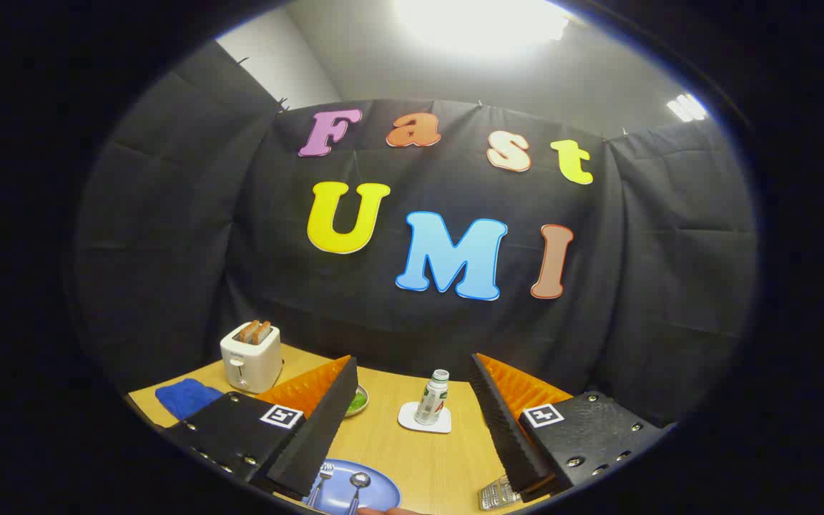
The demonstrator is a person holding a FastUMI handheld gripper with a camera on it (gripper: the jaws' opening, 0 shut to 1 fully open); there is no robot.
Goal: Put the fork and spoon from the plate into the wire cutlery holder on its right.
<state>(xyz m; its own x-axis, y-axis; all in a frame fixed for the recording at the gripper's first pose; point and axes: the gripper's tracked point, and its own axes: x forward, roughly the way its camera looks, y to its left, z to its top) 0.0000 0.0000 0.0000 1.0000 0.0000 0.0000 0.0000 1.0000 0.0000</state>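
A blue plate (pixel 376 488) lies on the wooden table just below and between my fingers, toward the left one. On it rest a silver fork (pixel 323 473) and a silver spoon (pixel 359 481), side by side, their handles running out of sight. The wire cutlery holder (pixel 496 493) peeks out under my right finger, to the right of the plate. My gripper (pixel 412 415) hangs above the table, open wide, with nothing between its fingers.
A white toaster (pixel 251 355) with two slices stands at the back left, a blue cloth (pixel 184 398) beside it. A small bottle (pixel 433 398) stands on a white coaster (pixel 424 417) beyond the fingers. A small dish of something green (pixel 357 402) sits behind the left finger.
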